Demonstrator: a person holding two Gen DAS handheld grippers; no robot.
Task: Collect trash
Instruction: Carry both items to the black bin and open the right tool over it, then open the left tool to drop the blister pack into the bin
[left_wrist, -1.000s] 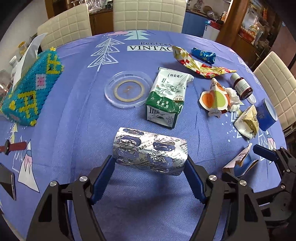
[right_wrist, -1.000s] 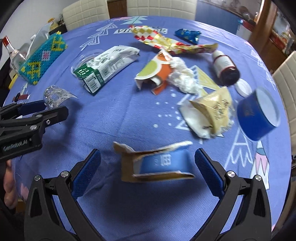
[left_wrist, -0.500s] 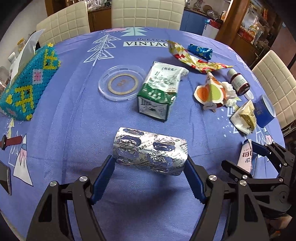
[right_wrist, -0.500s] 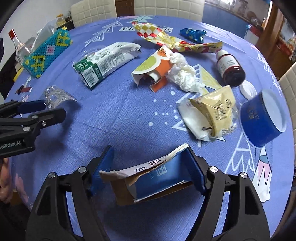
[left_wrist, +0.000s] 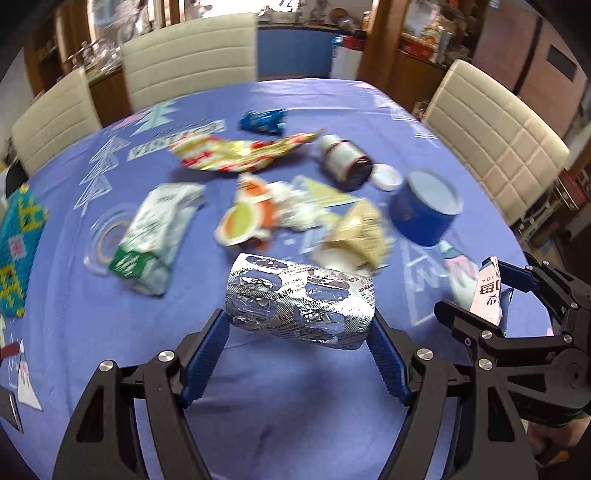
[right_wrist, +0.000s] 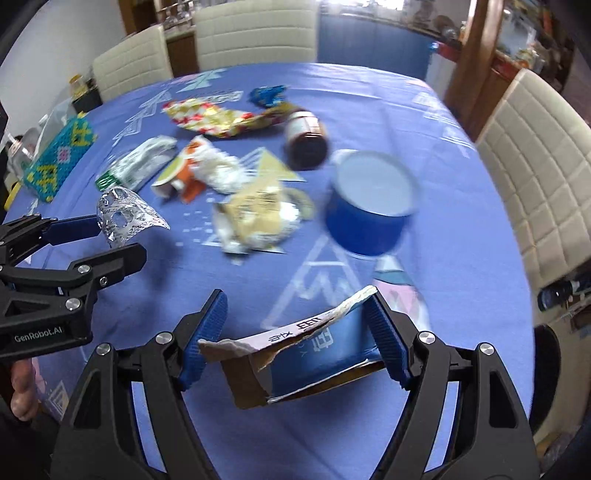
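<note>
A bent silver blister pack hangs above the blue tablecloth, with my left gripper shut on its two ends. In the right wrist view the pack shows at the far left. My right gripper is shut on a torn blue carton, lifted off the cloth at the table's right side. More trash lies behind: a green-white pouch, a red-yellow wrapper, a blue wrapper, a squashed paper cup and a yellow wrapper.
A brown bottle, its white cap and a blue tub lie at the right. A clear lid and a beaded tissue box are at the left. Cream chairs ring the table.
My right gripper closed on the torn carton and lifted it. Both grippers then swung to the right together, so the trash pile slid left in both views, now blurred.
</note>
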